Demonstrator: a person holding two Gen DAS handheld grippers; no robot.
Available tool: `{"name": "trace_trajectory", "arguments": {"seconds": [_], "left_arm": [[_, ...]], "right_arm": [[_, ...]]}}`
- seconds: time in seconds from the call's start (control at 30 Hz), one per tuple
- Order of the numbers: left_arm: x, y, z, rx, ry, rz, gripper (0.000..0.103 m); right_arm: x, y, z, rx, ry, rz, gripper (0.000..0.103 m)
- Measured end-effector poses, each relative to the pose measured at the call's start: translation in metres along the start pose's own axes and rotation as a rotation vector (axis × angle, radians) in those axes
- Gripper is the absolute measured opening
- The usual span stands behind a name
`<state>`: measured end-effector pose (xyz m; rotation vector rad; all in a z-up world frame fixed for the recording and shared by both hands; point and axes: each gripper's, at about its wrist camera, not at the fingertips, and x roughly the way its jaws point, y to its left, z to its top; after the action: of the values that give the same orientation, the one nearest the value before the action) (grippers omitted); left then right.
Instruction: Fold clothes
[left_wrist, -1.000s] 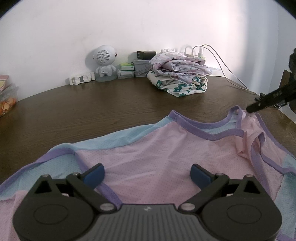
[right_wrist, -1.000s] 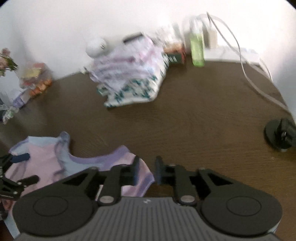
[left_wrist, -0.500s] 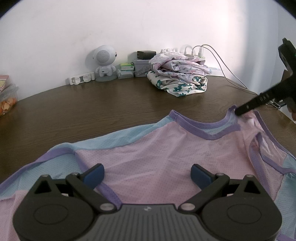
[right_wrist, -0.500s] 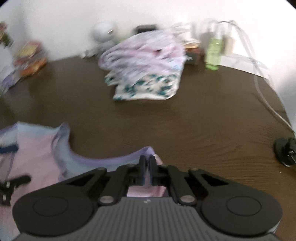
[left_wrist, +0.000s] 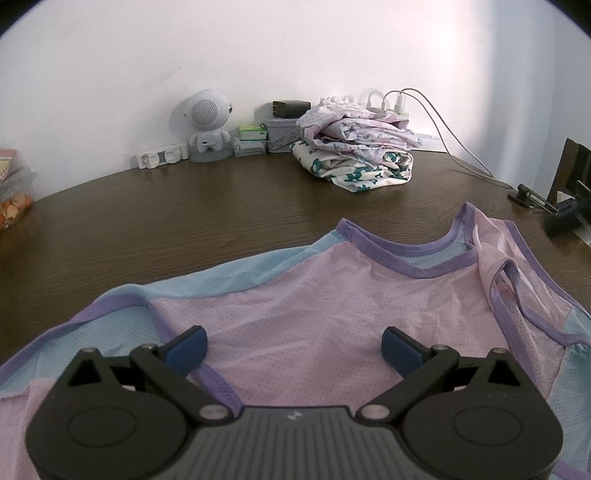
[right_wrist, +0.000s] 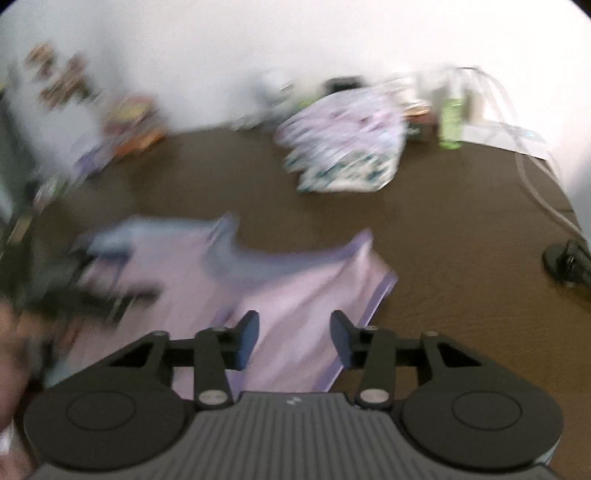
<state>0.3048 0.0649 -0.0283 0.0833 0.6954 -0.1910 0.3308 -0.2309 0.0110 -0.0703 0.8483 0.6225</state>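
A pink mesh tank top (left_wrist: 332, 321) with purple trim and light blue panels lies spread on the dark wooden table (left_wrist: 184, 221). My left gripper (left_wrist: 294, 345) is open and empty, just above the top's lower part. My right gripper (right_wrist: 294, 332) is open and empty, over the top's right shoulder strap (right_wrist: 317, 291); that view is blurred. The right gripper also shows at the right edge of the left wrist view (left_wrist: 565, 218), off the cloth.
A stack of folded patterned clothes (left_wrist: 358, 155) sits at the back of the table. A white robot-shaped speaker (left_wrist: 208, 125), small boxes (left_wrist: 253, 140) and charger cables (left_wrist: 443, 125) line the wall. A black mount (right_wrist: 569, 260) sits at the right edge.
My right gripper was shut on the shoulder strap, has let it go, opened and drawn back to the right. The strap now lies flat. My left gripper has not moved.
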Motion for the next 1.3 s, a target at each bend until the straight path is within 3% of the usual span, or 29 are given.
{"name": "trace_trajectory", "arguments": {"seconds": [0.13,0.3,0.37,0.43,0.5,0.6,0.87,0.93,1.0,1.03,1.3], "left_arm": [[0.000,0.000,0.000,0.001,0.000,0.001,0.101],[0.000,0.000,0.000,-0.001,0.001,0.003,0.101],[0.000,0.001,0.000,-0.001,0.001,0.003,0.101],[0.000,0.001,0.000,-0.001,0.001,0.002,0.101],[0.000,0.001,0.000,-0.001,0.001,0.001,0.101],[0.000,0.001,0.000,-0.001,0.001,0.000,0.101],[0.001,0.002,0.000,0.000,0.001,-0.001,0.102],[0.001,0.002,0.000,0.000,0.001,-0.001,0.102],[0.001,0.002,0.000,0.001,0.001,-0.001,0.102],[0.001,0.002,0.000,0.001,0.001,-0.001,0.102],[0.001,0.002,0.000,0.002,0.001,-0.001,0.102]], "right_arm": [[-0.013,0.037,-0.033,-0.099,0.044,-0.002,0.041],[-0.008,0.068,-0.037,-0.185,0.061,-0.037,0.041],[0.005,0.078,-0.036,-0.228,0.111,-0.076,0.036],[0.016,0.084,-0.039,-0.261,0.172,-0.131,0.014],[0.015,0.080,-0.043,-0.240,0.189,-0.152,0.004],[0.000,0.070,-0.048,-0.180,0.162,-0.179,0.002],[-0.027,0.062,-0.076,-0.102,0.153,-0.183,0.003],[-0.030,0.061,-0.081,-0.074,0.141,-0.165,0.010],[-0.035,0.058,-0.081,-0.050,0.090,-0.152,0.033],[-0.038,0.058,-0.079,-0.041,0.061,-0.152,0.036],[-0.009,0.068,-0.058,-0.103,-0.010,-0.184,0.036]]}}
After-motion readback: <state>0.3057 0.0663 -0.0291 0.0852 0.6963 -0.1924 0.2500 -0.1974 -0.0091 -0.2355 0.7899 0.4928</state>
